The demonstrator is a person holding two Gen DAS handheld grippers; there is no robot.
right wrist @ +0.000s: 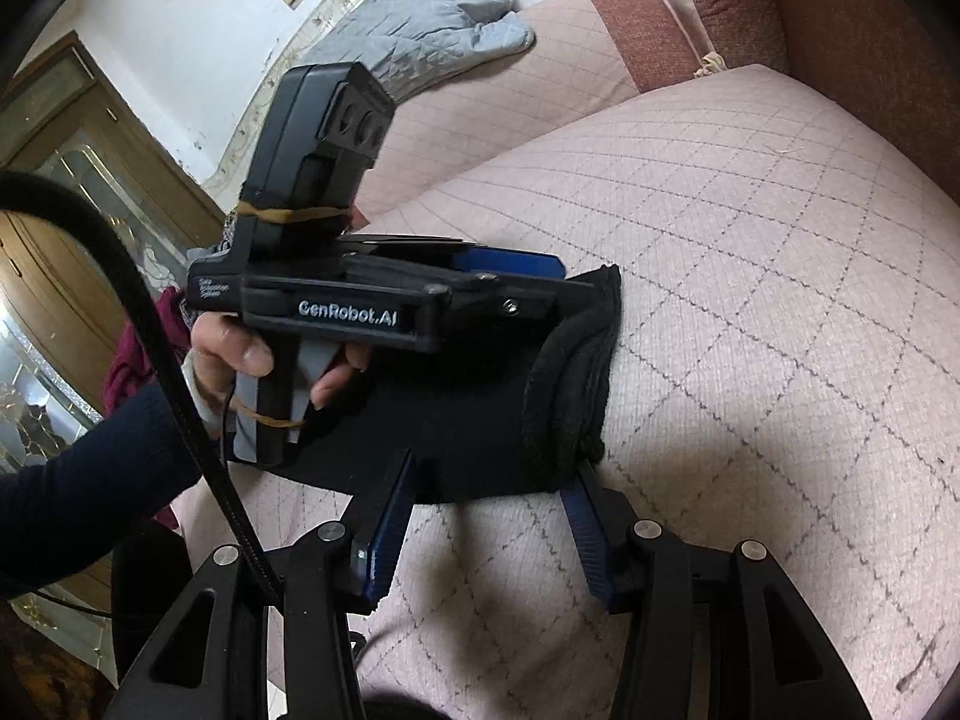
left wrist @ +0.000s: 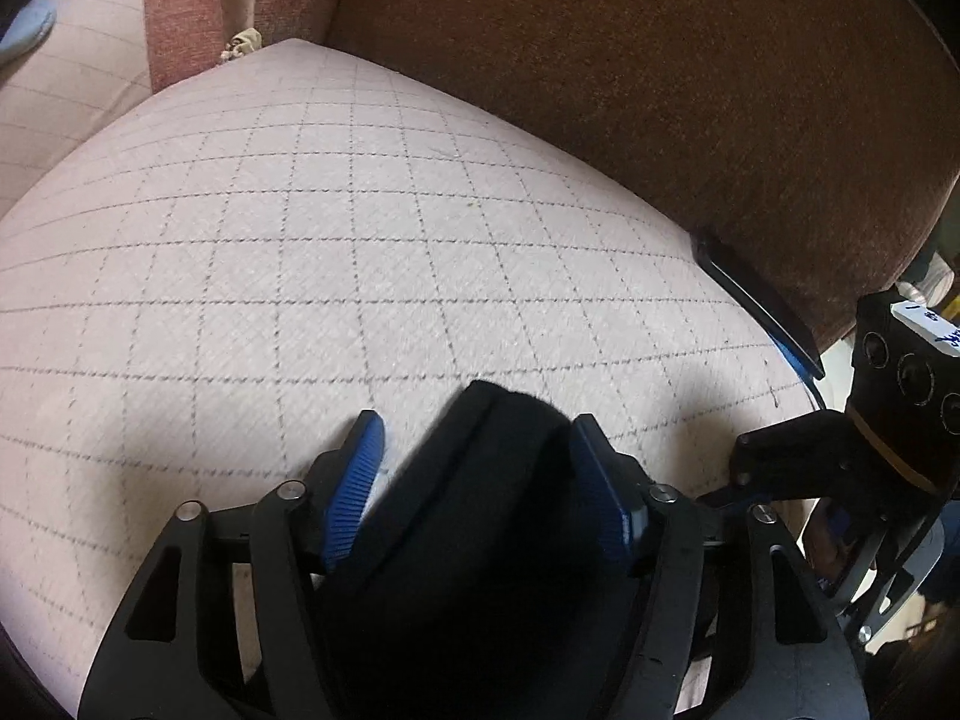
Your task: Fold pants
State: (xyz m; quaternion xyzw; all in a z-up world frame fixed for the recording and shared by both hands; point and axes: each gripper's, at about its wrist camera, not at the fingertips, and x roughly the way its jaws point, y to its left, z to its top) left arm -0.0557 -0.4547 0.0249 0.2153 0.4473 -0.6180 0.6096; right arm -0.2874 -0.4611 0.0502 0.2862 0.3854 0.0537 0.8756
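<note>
The black pants [right wrist: 480, 396] lie folded into a small thick bundle on the pink checked sofa cushion [right wrist: 750, 276]. In the left wrist view the bundle [left wrist: 474, 516] sits between my left gripper's blue fingers [left wrist: 354, 498], which stand apart around it. My left gripper [left wrist: 474, 450] also shows in the right wrist view [right wrist: 528, 282], lying across the top of the bundle, held by a hand. My right gripper [right wrist: 492, 480] is open, its fingertips at the bundle's near edge with nothing between them.
The brown sofa backrest [left wrist: 690, 90] rises behind the cushion. A second cushion [right wrist: 510, 96] with a grey quilted cloth [right wrist: 432, 18] lies to the left. A maroon cloth [right wrist: 138, 348] hangs at the sofa's left edge. A black cable [right wrist: 150, 330] crosses the right wrist view.
</note>
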